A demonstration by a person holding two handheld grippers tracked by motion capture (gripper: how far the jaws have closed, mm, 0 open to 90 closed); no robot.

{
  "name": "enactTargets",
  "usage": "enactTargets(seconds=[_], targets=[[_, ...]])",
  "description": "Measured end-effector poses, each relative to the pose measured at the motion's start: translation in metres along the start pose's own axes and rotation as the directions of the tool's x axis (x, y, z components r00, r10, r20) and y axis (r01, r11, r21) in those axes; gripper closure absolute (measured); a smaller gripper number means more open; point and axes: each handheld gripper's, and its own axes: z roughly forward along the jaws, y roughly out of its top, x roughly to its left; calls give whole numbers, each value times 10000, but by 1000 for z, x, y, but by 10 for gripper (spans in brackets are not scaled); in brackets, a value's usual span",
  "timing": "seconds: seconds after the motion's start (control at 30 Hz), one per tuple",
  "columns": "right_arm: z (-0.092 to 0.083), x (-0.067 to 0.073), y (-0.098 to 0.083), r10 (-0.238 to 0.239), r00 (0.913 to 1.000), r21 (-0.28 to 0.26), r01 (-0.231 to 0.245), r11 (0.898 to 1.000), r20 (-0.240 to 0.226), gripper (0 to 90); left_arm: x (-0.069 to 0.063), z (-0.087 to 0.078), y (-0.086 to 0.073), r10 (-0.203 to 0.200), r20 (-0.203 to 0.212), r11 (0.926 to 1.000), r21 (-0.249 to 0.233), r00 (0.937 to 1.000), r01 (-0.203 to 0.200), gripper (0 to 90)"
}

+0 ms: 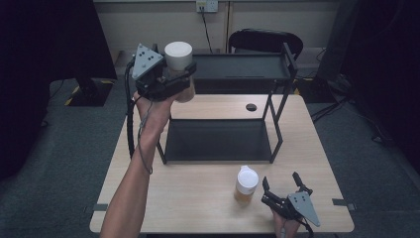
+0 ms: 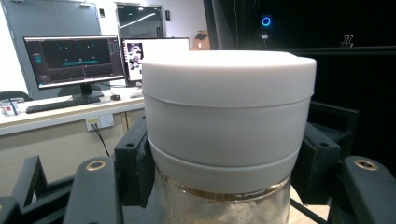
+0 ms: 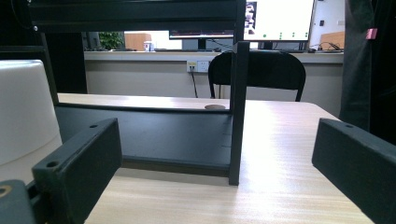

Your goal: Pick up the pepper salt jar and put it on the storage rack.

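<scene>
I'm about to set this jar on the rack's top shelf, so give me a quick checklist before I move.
1. Left gripper clamped on the held jar: ok.
2. Held jar upright, white lid on: ok.
3. Top shelf bare where visible: ok.
4. Jar bottom above the shelf rim: cannot tell.
5. Right gripper open, resting on the table: ok.
6. Second jar upright beside it, untouched: ok.

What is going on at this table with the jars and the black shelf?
A person works with a gripper in each hand. The left gripper is shut on a white-lidded jar, holding it up in the air beside the top tier of the black two-tier shelf. The right gripper rests open near the table's front edge, right beside a second white-lidded jar standing there, not gripping it.
</scene>
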Motion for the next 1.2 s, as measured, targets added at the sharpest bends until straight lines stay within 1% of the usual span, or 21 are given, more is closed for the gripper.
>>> enactTargets(seconds=[0.2, 0.27, 0.43, 0.47, 0.53, 0.63, 0.77, 0.8, 0.93, 0.97, 1.13, 1.2], targets=[[0, -1, 0, 7, 10000, -6, -7, 10000, -33, 2, 2, 19, 11, 90, -242, 9999, 129, 9997, -87, 357], [0, -1, 0, 22, 10000, -19, -22, 10000, -41, 2, 4, 25, 11, 96, -312, 9999, 33, 9995, -95, 357], [0, -1, 0, 11, 10000, -8, -11, 10000, -51, 2, 6, 40, 15, -50, -536, 10000, 63, 9986, 53, 357], [0, -1, 0, 8, 10000, -1, -8, 10000, -52, 2, 7, 44, 16, 21, -545, 10000, 61, 9985, -18, 357], [0, -1, 0, 2, 10000, 4, -2, 10000, -39, 2, 7, 51, 18, 218, -708, 9997, 165, 9973, -207, 357], [0, 0, 0, 13, 10000, -7, -13, 10000, -14, 2, 11, 61, 19, 107, -773, 9997, 223, 9969, -90, 357], [0, 0, 0, 11, 10000, 6, -11, 10000, -9, 2, 9, 73, 22, 208, -971, 9988, 452, 9951, -165, 357], [0, 0, 0, 14, 10000, 9, -14, 10000, -11, 2, 10, 75, 22, 219, -956, 9985, 513, 9952, -170, 357], [0, 0, 0, 11, 10000, -4, -11, 10000, -35, 2, 9, 81, 22, 88, -996, 9977, 675, 9950, -21, 357], [0, -1, 0, 11, 10000, 2, -11, 10000, -40, 2, 9, 82, 22, 128, -983, 9973, 736, 9951, -55, 357], [0, -1, 0, 14, 10000, 4, -14, 10000, -43, 2, 9, 84, 19, 34, -952, 9966, 820, 9955, 45, 357], [0, -1, 0, 13, 10000, 4, -13, 10000, -44, 1, 10, 83, 17, -23, -943, 9971, 756, 9955, 95, 357]])
